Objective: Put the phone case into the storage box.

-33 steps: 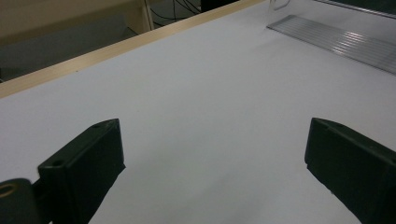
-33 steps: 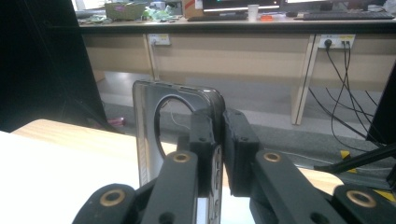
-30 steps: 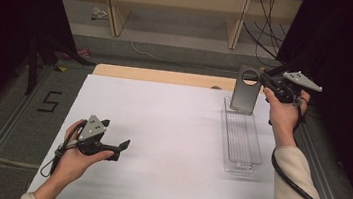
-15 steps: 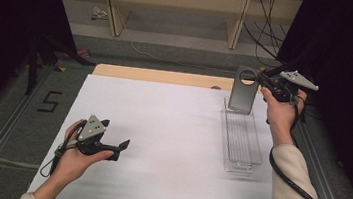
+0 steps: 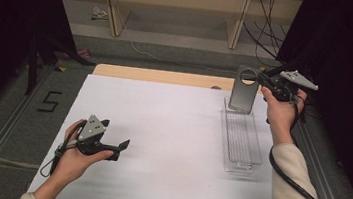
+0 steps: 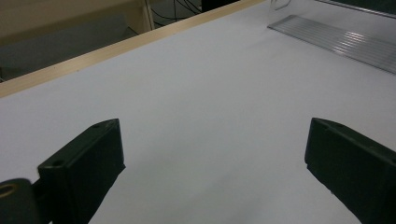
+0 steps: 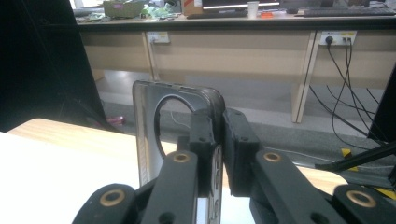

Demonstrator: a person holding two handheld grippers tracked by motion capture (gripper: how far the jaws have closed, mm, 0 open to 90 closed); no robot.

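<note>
At the far right of the white surface [image 5: 171, 129], the right gripper [image 5: 259, 79] is clamped on the top edge of a phone case [image 5: 244, 89], greyish and see-through, with a big round camera cutout near the top. The case hangs upright in the air, just over the far end of a clear plastic tray [image 5: 242, 137] lying flat on the surface. In the right gripper view the jaws are pinched tight on the case's rim [image 7: 212, 116], right beside the cutout.

My guess is this thing's super light and a bit flexy, so the thin wall could bend or twist if squeezed hard. It looks glossy too, so it might slip. Grabbing the rim near a corner, like now, seems smart since that's the stiffest bit.

The left gripper [image 5: 121, 146] sits low at the near left, jaws spread wide with nothing in them.

No brand readable on the case. Only writing I can spot is a "5" [image 5: 49, 101] marked on the floor left of the surface.
</note>
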